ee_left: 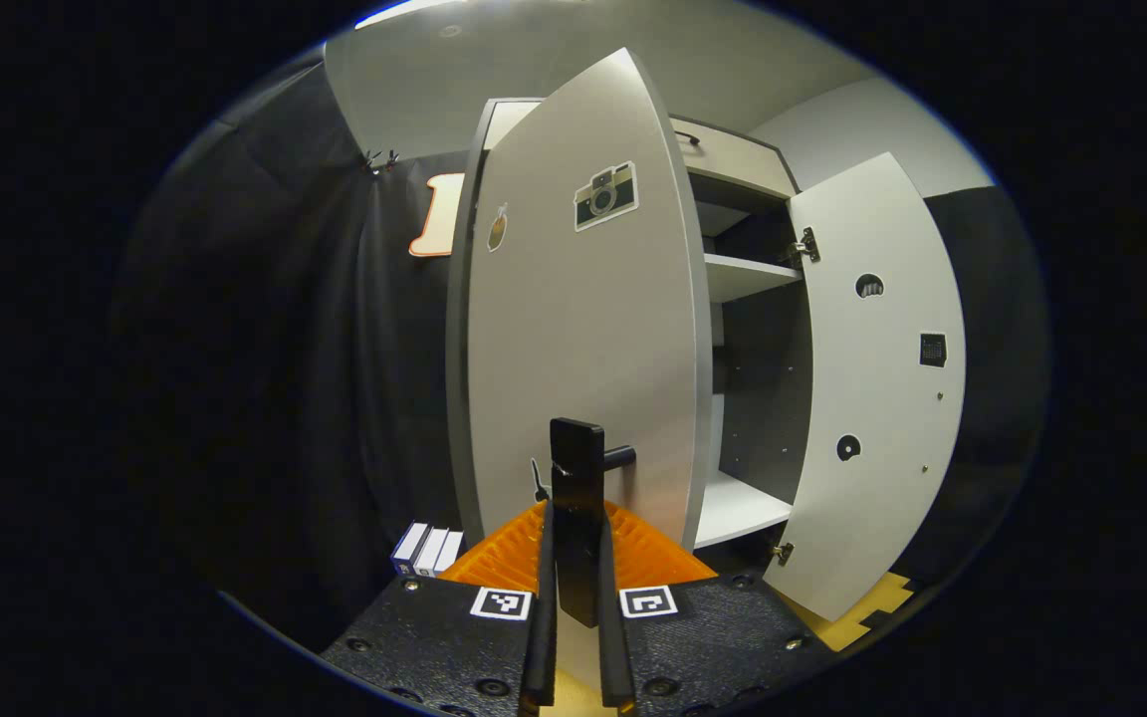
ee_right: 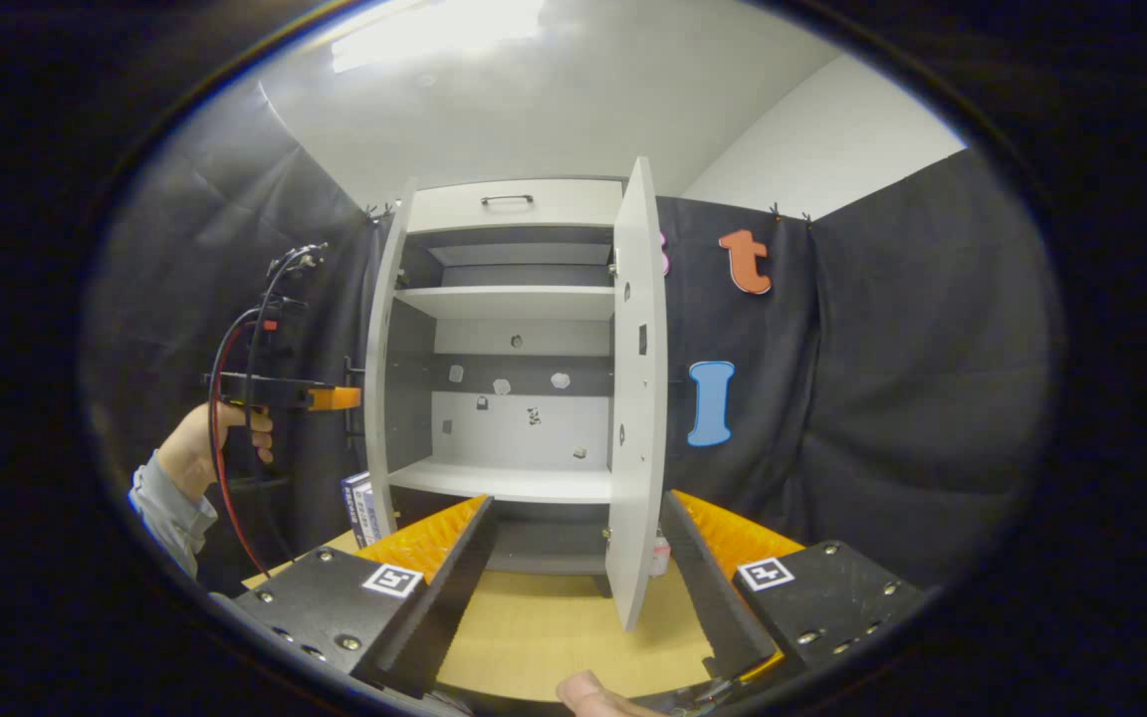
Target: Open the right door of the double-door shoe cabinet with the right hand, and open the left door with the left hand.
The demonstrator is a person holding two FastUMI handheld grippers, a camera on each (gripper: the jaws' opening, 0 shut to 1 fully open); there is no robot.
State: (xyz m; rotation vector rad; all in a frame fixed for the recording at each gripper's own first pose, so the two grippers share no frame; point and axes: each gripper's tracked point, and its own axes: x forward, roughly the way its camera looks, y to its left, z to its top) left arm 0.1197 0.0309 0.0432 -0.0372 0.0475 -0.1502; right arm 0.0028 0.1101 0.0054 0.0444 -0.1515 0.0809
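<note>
Here the shoe cabinet (ee_right: pixel 509 204) stands on the tabletop (ee_right: pixel 554 637), right door (ee_right: pixel 638 398) swung wide and left door (ee_left: pixel 583 329) partly open. The left gripper (ee_left: pixel 578 558) has its fingers pinching the left door's handle (ee_left: pixel 578 498); the right gripper (ee_right: pixel 573 588) hangs back, fingers spread. To finish well, I judge, pull along the hinge's arc without twisting the handle.

L gripper (ee_left: pixel 578 597): fingers nearly together, clamped on a dark upright bar between them. In right gripper view it's held level by a hand (ee_right: pixel 220 438), sleeve at wrist. R gripper (ee_right: pixel 573 588): fingers spread wide, nothing between them, thumb tip at bottom.
</note>
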